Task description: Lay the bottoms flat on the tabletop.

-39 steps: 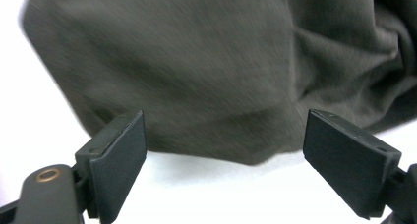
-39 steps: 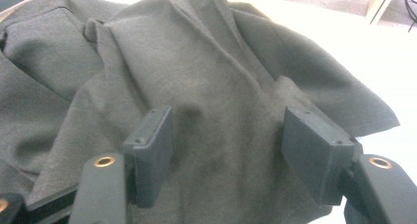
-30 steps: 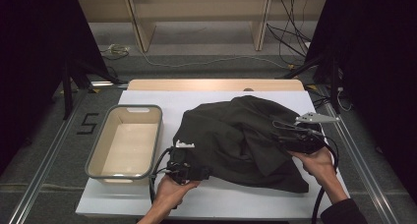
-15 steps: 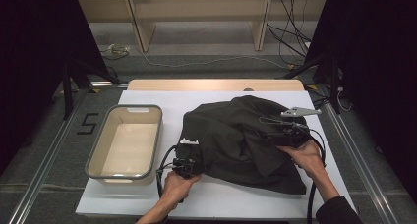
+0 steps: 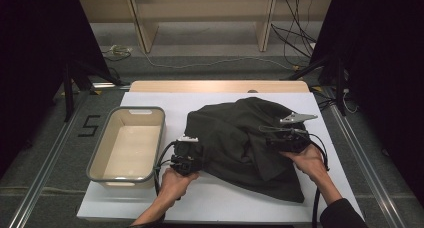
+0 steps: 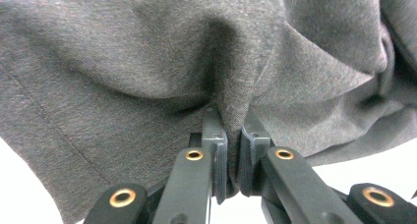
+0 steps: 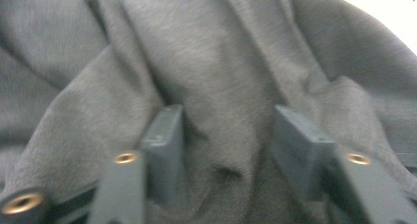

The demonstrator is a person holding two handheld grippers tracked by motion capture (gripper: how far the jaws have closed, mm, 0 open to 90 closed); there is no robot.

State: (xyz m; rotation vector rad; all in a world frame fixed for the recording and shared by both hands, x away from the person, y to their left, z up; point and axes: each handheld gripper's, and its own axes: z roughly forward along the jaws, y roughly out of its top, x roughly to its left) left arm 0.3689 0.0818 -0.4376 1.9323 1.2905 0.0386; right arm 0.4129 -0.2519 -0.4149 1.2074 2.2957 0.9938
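Note:
A dark grey garment [image 5: 240,138] lies crumpled on the white mat [image 5: 225,203], right of centre. My left gripper [image 5: 192,144] sits at the garment's left edge. Its jaws have just been closing and now pinch a raised fold of the cloth [image 6: 147,52], with the left gripper [image 6: 233,130] shut on it. My right gripper [image 5: 267,138] rests on the garment's right part. Its jaws have just been closing too; in the right gripper view the right gripper [image 7: 228,130] still stands apart, with a hump of the cloth [image 7: 221,52] between the jaws.
A grey-rimmed beige bin [image 5: 141,109] stands empty on the mat's left side, close to my left hand. Cables trail from both grippers toward the front edge. Beyond the table are shelf legs and floor cables.
My left gripper has shut on a fold at the garment's left edge. My right gripper has moved left and down onto the cloth, and its jaws have narrowed.

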